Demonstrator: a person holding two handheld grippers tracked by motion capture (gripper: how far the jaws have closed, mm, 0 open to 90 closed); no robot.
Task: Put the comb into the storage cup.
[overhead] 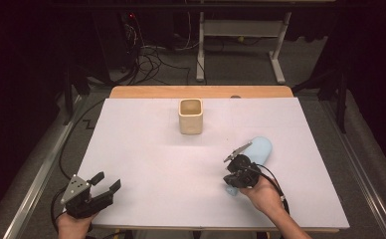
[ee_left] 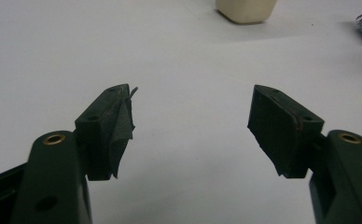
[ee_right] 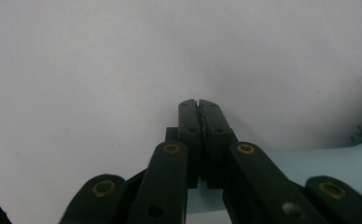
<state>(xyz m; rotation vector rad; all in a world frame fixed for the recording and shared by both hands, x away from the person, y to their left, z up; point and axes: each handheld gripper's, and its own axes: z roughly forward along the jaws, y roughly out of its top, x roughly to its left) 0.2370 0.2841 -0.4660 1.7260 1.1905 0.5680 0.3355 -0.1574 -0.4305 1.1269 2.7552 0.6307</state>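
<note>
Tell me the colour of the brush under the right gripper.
Light blue; the brush shows best in the high view.

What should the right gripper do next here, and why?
Probably open the right gripper: its jaws are pressed together with nothing between them, while the blue brush lies close under them on the table. They must part before gripping it.
</note>
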